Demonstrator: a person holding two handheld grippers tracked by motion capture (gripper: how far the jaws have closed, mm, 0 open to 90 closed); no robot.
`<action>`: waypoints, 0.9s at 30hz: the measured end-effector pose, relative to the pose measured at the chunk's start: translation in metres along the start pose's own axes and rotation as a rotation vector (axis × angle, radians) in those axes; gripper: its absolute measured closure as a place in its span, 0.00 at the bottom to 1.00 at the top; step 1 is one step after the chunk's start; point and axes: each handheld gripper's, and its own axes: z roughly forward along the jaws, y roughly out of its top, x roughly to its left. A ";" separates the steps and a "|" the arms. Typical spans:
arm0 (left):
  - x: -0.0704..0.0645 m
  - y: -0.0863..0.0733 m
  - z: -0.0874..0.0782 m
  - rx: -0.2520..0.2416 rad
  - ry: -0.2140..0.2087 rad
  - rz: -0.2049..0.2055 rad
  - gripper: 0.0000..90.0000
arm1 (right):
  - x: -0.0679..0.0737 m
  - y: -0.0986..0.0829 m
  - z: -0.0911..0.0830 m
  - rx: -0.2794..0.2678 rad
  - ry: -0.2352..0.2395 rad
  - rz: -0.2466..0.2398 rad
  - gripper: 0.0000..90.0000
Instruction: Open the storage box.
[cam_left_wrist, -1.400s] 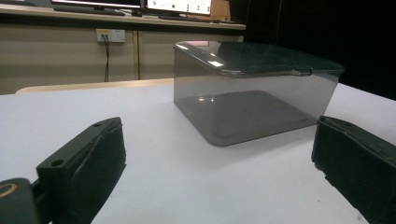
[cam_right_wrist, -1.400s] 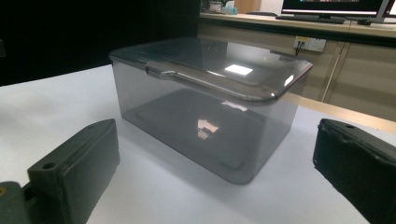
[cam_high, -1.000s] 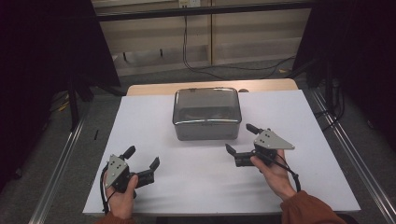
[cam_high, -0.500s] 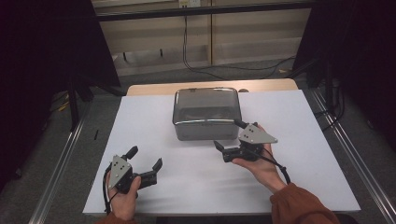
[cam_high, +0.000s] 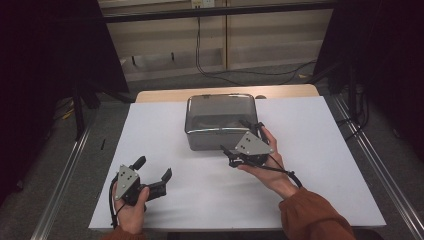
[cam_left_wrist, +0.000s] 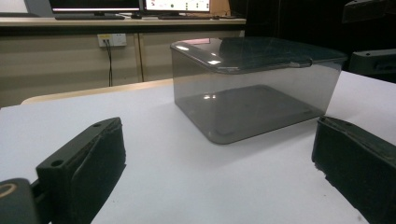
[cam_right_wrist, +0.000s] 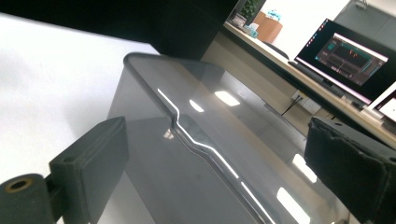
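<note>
- Right gripper (cam_high: 241, 136): jaws spread, empty; tilted, held at the near right corner of the box, one jaw over its lid edge, the other at its front wall
- Left gripper (cam_high: 153, 169): jaws spread, empty; low over the table's near left, well apart from the box
- Smoky lidded box (cam_high: 220, 121): mid-table toward the far edge; ahead and left of the right gripper; lid on
- White table (cam_high: 325, 140): bears the box
- Judgement: right gripper is the nearer by far

We look along our right gripper (cam_right_wrist: 215, 172), its two black jaws spread wide apart. Between and just beyond them sits a smoky see-through box (cam_right_wrist: 187, 154) with its lid on, resting on a white table (cam_right_wrist: 51, 70). Far right, a lit monitor (cam_right_wrist: 348, 58) glows.
</note>
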 end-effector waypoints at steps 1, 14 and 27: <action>0.000 0.000 0.000 -0.002 0.000 -0.002 0.03 | 0.000 0.000 0.000 0.000 0.000 0.000 0.08; 0.001 0.000 0.000 0.005 0.003 0.001 0.03 | 0.020 0.005 0.013 0.081 -0.107 -0.489 0.21; 0.001 0.000 0.002 0.008 0.003 0.004 0.03 | 0.039 0.001 0.024 0.133 -0.133 -0.781 0.45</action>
